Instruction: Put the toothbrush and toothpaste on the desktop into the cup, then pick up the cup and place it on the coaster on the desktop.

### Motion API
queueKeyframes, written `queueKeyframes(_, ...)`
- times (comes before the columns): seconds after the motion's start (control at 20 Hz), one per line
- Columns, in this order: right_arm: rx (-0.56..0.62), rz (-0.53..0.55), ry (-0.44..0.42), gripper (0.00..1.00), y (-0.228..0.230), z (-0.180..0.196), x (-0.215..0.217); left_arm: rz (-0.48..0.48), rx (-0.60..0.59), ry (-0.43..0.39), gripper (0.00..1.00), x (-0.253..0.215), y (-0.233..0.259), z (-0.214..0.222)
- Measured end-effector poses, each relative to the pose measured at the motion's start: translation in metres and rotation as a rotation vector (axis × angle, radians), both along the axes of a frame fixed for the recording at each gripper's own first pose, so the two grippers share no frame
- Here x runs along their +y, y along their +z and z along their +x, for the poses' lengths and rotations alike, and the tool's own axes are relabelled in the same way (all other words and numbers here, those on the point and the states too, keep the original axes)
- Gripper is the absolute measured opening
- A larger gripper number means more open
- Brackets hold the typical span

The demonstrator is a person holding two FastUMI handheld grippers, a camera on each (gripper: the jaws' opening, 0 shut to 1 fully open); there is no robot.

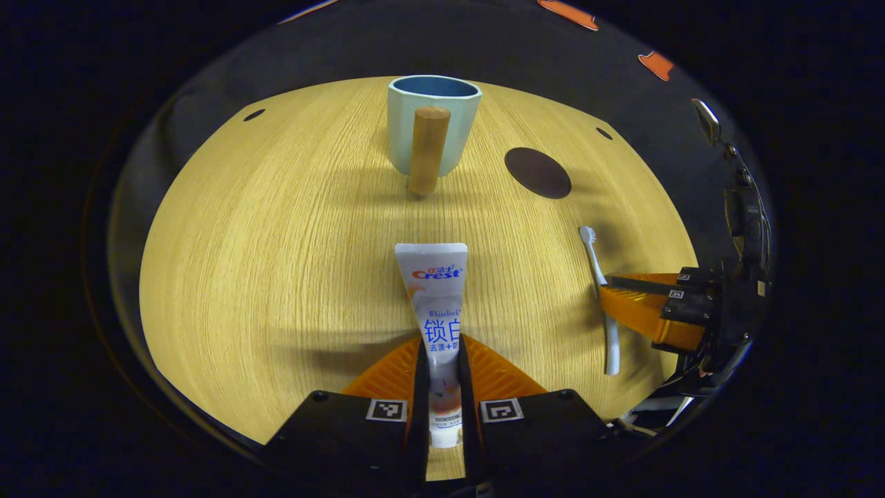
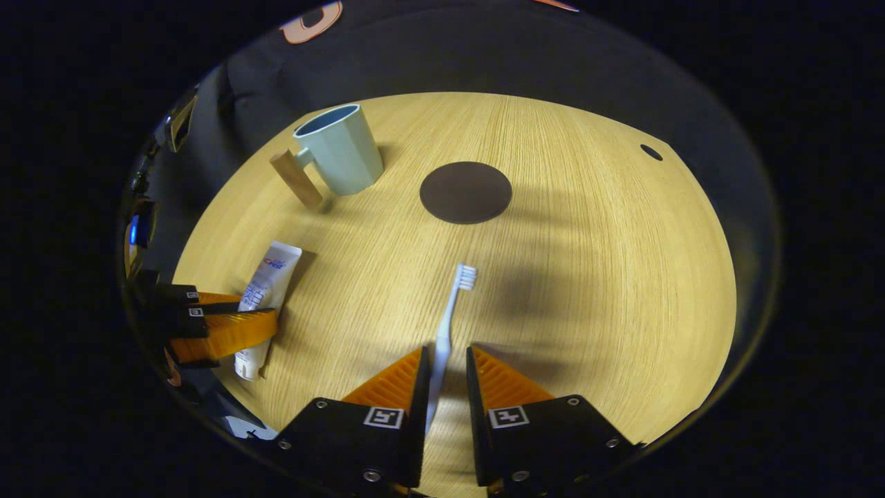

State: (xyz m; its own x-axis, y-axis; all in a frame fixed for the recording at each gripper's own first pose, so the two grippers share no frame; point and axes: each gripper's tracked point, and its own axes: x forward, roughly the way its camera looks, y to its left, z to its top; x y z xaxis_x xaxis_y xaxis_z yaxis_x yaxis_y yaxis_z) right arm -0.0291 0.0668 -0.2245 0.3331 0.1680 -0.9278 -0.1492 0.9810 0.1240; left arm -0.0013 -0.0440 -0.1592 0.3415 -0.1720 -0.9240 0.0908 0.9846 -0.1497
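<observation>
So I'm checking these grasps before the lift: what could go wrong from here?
The right claw has the thin toothbrush between its fingers near the tail end, with a gap still showing on one side, so it may pivot or slip. The left claw grips the toothpaste low; its long end could catch the cup rim.

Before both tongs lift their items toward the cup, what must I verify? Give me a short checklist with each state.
1. Left tongs closed on the white toothpaste tube: ok.
2. Right tongs pressing the white toothbrush: cannot tell, a gap shows on one side.
3. Pale blue cup with wooden handle upright, mouth open: ok.
4. Dark round coaster bare: ok.
5. Wooden desktop between items and cup free: ok.
</observation>
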Motion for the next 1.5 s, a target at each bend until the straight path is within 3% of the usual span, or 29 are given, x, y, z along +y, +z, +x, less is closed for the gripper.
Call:
queueKeyframes(0.05, 0.002, -0.018, 0.019, 0.20, 0.002, -0.001, -0.001, 0.001, -0.008, 0.002, 0.25, 0.000, 0.001, 0.002)
queueKeyframes(0.15, 0.000, -0.040, 0.046, 0.16, 0.003, 0.000, -0.001, -0.001, -0.018, 0.001, 0.25, 0.001, 0.003, 0.004)
queueKeyframes(0.45, -0.007, 0.020, -0.010, 0.06, 0.002, 0.004, -0.001, -0.032, -0.069, -0.004, 0.25, 0.004, 0.020, 0.008)
queueKeyframes(0.75, -0.085, 0.138, -0.035, 0.05, 0.029, 0.012, 0.003, -0.006, -0.190, -0.005, 0.24, 0.014, 0.048, 0.027)
queueKeyframes(1.2, -0.224, 0.219, -0.059, 0.05, 0.072, 0.021, -0.010, 0.050, -0.500, 0.029, 0.25, 0.025, 0.086, 0.082)
queueKeyframes(1.5, -0.345, 0.280, -0.036, 0.05, 0.098, 0.033, -0.012, 0.021, -0.689, 0.048, 0.24, 0.019, 0.096, 0.123)
